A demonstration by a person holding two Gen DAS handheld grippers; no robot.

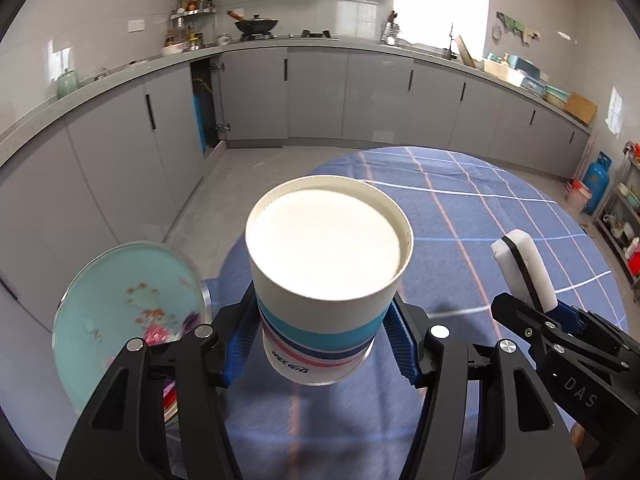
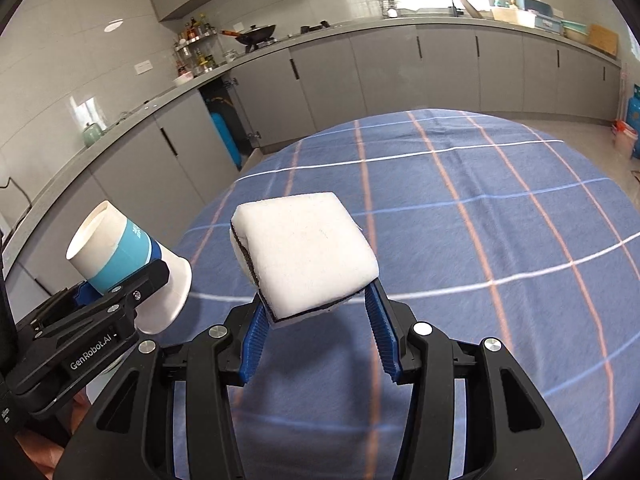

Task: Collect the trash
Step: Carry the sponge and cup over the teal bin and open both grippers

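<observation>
The paper cup [image 1: 326, 276] is clamped upside down in the left gripper [image 1: 320, 344], base forward, above the near edge of the checked tablecloth [image 1: 460, 208]; the white pad [image 2: 306, 254] is pinched by one end in the right gripper [image 2: 320, 312], just right of the cup. Both are held clear of the cloth, presumably for carrying to a bin; none is seen.

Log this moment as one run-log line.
left gripper: jaws shut on paper cup, bottom facing camera | right gripper: jaws shut on white sponge pad | both over plaid tablecloth
</observation>
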